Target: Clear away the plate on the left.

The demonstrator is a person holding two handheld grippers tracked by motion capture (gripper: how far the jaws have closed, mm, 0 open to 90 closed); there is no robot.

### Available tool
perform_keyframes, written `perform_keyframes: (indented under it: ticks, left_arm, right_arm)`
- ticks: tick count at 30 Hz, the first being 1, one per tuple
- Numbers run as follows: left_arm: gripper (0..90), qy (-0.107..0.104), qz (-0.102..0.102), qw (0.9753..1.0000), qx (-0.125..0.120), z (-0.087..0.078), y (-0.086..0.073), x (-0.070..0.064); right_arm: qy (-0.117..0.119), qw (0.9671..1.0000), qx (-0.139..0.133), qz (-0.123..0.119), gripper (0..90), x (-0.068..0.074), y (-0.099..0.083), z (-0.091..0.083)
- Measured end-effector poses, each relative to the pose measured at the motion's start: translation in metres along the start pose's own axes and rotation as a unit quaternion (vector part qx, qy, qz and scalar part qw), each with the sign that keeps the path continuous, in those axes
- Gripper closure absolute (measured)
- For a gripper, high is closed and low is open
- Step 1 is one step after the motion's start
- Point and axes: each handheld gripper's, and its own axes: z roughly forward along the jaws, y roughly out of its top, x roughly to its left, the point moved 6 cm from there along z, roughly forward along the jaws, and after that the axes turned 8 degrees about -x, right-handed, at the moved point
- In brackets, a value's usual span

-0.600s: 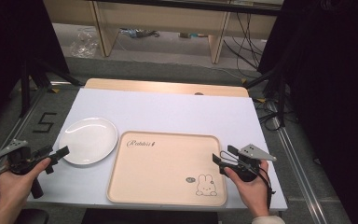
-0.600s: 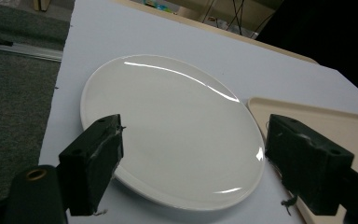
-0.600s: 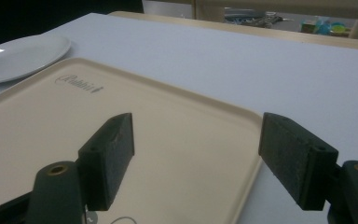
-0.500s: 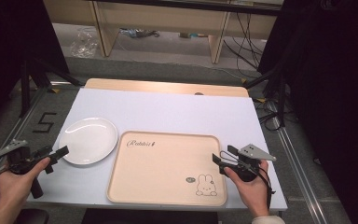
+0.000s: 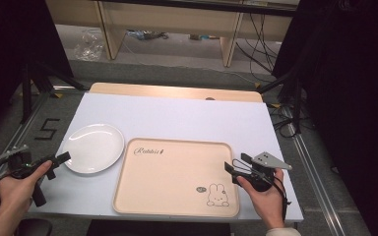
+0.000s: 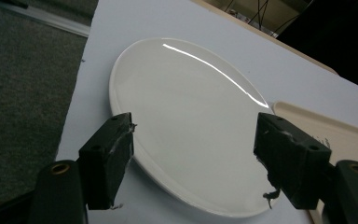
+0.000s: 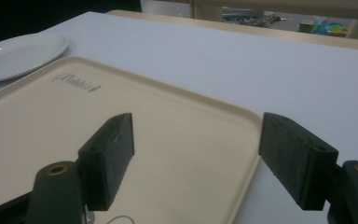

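The white plate point(image 5: 92, 148) lies on the table at nine o'clock of the beige rabbit tray point(image 5: 176, 177). The left gripper point(image 5: 58, 161), jaws spread, aims at its rim to grasp it; the right gripper point(image 5: 235, 165), likewise agape, waits at the tray's three-o'clock edge.

The plate point(image 5: 91, 147) was shiny white. The tray point(image 5: 177, 175) was pale cream, with a small white bunny point(image 5: 217, 193) drawn in one corner and dark curly writing point(image 5: 148, 151) in another. The table point(image 5: 187, 120) was white. Both grippers had black jaws.
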Motion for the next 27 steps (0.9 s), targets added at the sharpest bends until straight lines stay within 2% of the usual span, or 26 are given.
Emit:
perform_keyframes:
  ticks: [2, 3, 4, 5, 6, 7, 8, 10, 12, 14, 15, 17, 18, 19, 20, 21, 22, 24, 25, 27]
  left_arm:
    - [28.8, 0.004, -0.008, 0.9999, 0.009, 0.001, -0.001, 0.003]
    - [29.3, 0.005, -0.025, 0.9996, 0.014, 0.004, -0.004, 0.007]
    - [29.6, 0.010, -0.034, 0.9991, 0.022, 0.005, -0.005, 0.009]
    - [29.6, 0.010, -0.034, 0.9991, 0.022, 0.005, -0.005, 0.009]
    - [30.1, 0.007, -0.048, 0.9984, 0.027, 0.009, -0.006, 0.012]
    - [31.0, 0.007, -0.048, 0.9984, 0.027, 0.009, -0.006, 0.012]
    - [31.8, 0.005, -0.057, 0.9977, 0.038, 0.012, -0.007, 0.015]
    - [32.4, 0.013, -0.067, 0.9969, 0.040, 0.015, -0.007, 0.017]
    - [33.4, 0.016, -0.078, 0.9957, 0.048, 0.017, -0.007, 0.021]
    - [34.4, 0.018, -0.083, 0.9950, 0.053, 0.018, -0.007, 0.022]
    - [34.4, 0.023, -0.102, 0.9928, 0.058, 0.020, -0.008, 0.024]
    - [34.9, 0.022, -0.106, 0.9923, 0.061, 0.020, -0.009, 0.026]
    - [35.3, 0.023, -0.119, 0.9906, 0.064, 0.021, -0.009, 0.028]
    - [35.4, 0.023, -0.119, 0.9906, 0.064, 0.021, -0.009, 0.028]
    - [36.2, 0.020, -0.137, 0.9883, 0.065, 0.022, -0.010, 0.029]
    - [36.5, 0.020, -0.144, 0.9871, 0.066, 0.023, -0.010, 0.030]
    - [37.0, 0.017, -0.149, 0.9864, 0.068, 0.023, -0.010, 0.030]
    - [38.3, 0.012, -0.155, 0.9855, 0.068, 0.025, -0.010, 0.032]
    - [38.9, 0.008, -0.156, 0.9853, 0.069, 0.027, -0.009, 0.032]
    - [39.6, 0.005, -0.158, 0.9849, 0.072, 0.029, -0.009, 0.033]
  right_arm:
    - [0.005, 1.0000, 0.000, -0.006, 27.4, 0.000, 0.001, 0.000]
    - [0.005, 1.0000, 0.003, -0.005, 27.4, 0.000, 0.001, -0.001]
    - [0.002, 1.0000, 0.001, -0.005, 27.4, 0.000, 0.001, -0.001]
    - [0.005, 1.0000, 0.002, -0.004, 27.4, 0.001, 0.001, -0.001]
    - [0.004, 1.0000, 0.000, -0.007, 27.4, 0.000, 0.001, -0.001]
    - [0.004, 1.0000, 0.000, -0.007, 27.4, 0.000, 0.001, -0.001]
    - [0.003, 1.0000, 0.005, 0.005, 27.4, 0.002, 0.001, -0.002]
    - [0.001, 1.0000, -0.002, -0.002, 27.4, 0.002, 0.001, -0.001]
    - [0.000, 0.9999, 0.009, -0.012, 27.4, 0.000, 0.001, -0.002]
    - [0.002, 0.9999, 0.012, -0.012, 27.4, 0.001, 0.001, -0.002]
    - [0.007, 0.9999, 0.015, 0.000, 27.4, 0.003, 0.000, -0.002]
    - [0.006, 0.9999, 0.016, -0.001, 27.4, 0.002, 0.000, -0.001]
    - [0.006, 0.9999, 0.014, 0.000, 27.4, 0.002, 0.000, -0.001]
    - [0.007, 0.9999, 0.015, 0.000, 27.4, 0.002, 0.000, -0.001]
    - [0.006, 0.9999, 0.015, 0.000, 27.4, 0.002, 0.000, -0.001]
    - [0.006, 0.9998, 0.016, -0.001, 27.4, 0.003, 0.000, -0.001]
    - [0.001, 0.9998, 0.011, -0.016, 27.4, 0.000, 0.001, -0.001]
    - [0.001, 1.0000, 0.008, 0.001, 27.5, 0.003, 0.000, 0.000]
    - [0.010, 0.9999, 0.003, -0.007, 27.5, 0.003, 0.000, 0.002]
    - [0.011, 0.9999, 0.004, -0.004, 27.5, 0.003, 0.000, 0.001]
